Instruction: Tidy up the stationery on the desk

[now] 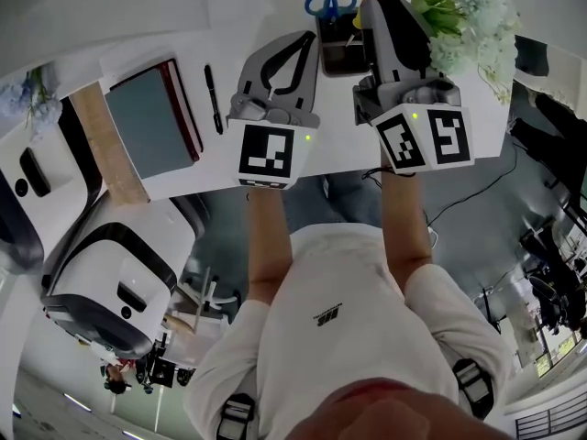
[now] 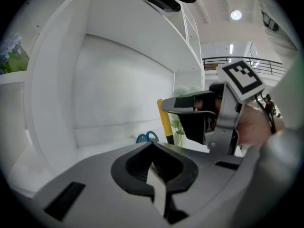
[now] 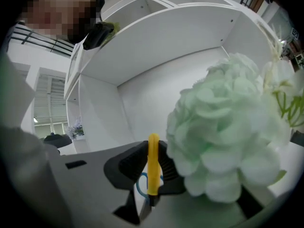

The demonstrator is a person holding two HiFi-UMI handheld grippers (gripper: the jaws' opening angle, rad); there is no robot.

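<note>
Yellow pen (image 3: pixel 153 163) tight in right gripper (image 1: pixel 378 5), pale green flowers (image 3: pixel 223 141) close alongside; left gripper (image 2: pixel 153 152) closed, empty.

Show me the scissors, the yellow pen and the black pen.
scissors (image 1: pixel 330 4): head view, on the blue handles.
yellow pen (image 3: pixel 153 163): right gripper view, on its yellow barrel.
black pen (image 1: pixel 213 99): head view, on the middle of its barrel.

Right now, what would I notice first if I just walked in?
Probably the yellow pen pinched upright in the right gripper, close beside a puffy bunch of pale green flowers. Next to it, blue-handled scissors stick out of a black holder on the white desk.
</note>
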